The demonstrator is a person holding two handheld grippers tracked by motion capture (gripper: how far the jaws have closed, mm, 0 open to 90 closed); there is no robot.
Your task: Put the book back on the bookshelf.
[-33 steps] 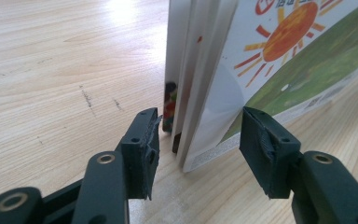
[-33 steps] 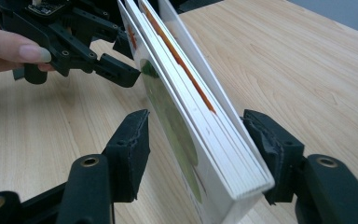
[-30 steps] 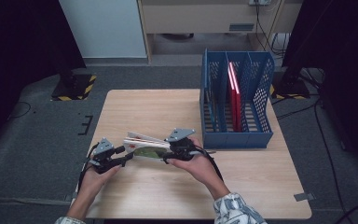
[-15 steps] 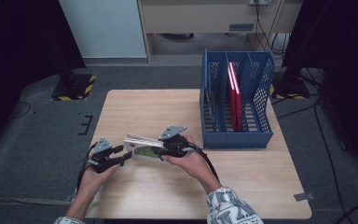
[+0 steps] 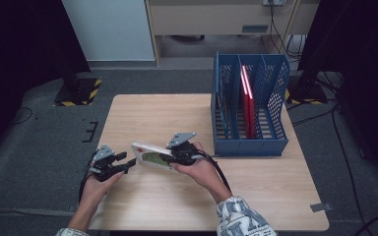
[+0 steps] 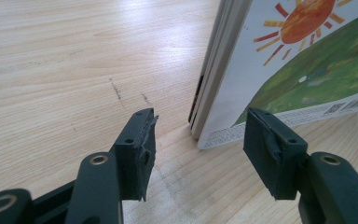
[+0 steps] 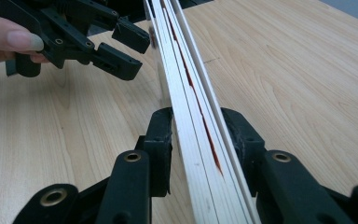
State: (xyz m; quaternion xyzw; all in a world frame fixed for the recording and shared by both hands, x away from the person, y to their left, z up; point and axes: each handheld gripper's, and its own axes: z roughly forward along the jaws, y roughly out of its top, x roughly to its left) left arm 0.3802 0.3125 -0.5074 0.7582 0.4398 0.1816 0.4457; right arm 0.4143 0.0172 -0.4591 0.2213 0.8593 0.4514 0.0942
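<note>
With the right hand-held gripper [image 7: 196, 140], jaws just closing, pinching the picture book [image 5: 150, 155] upright on the surface [image 5: 177, 113], keep it squeezed firmly while the left hand-held gripper [image 6: 196, 149], jaws spread and just opening, clears its near-left corner.

High view: looking forward and down over the table [image 5: 275, 196]. Gripper views: riding low and close, both sharing the book [image 6: 279, 70].
</note>
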